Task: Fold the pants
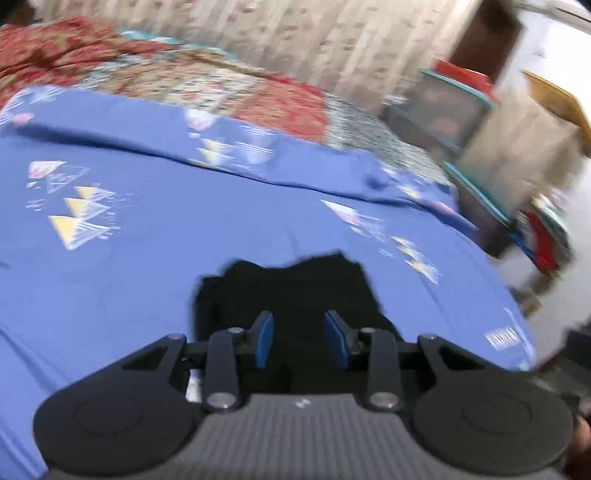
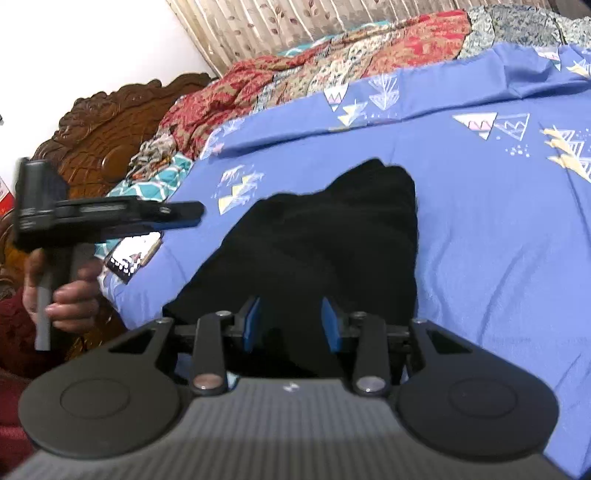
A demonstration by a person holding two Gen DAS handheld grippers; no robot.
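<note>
The black pants (image 2: pixel 321 236) lie in a folded heap on the blue bed sheet (image 2: pixel 498 229). They also show in the left wrist view (image 1: pixel 291 291), which is blurred. My right gripper (image 2: pixel 290 317) is open, its blue pads (image 2: pixel 253 321) just above the near end of the pants, with nothing between them. My left gripper (image 1: pixel 298 332) is open over the near edge of the pants, empty. It also shows from the side in the right wrist view (image 2: pixel 184 214), held by a hand at the left of the bed.
A red patterned quilt (image 2: pixel 332 66) is bunched along the far side of the bed. A carved wooden headboard (image 2: pixel 107 136) stands at the left. Shelves with boxes (image 1: pixel 480 140) stand past the bed's right edge. A curtain (image 2: pixel 280 22) hangs behind.
</note>
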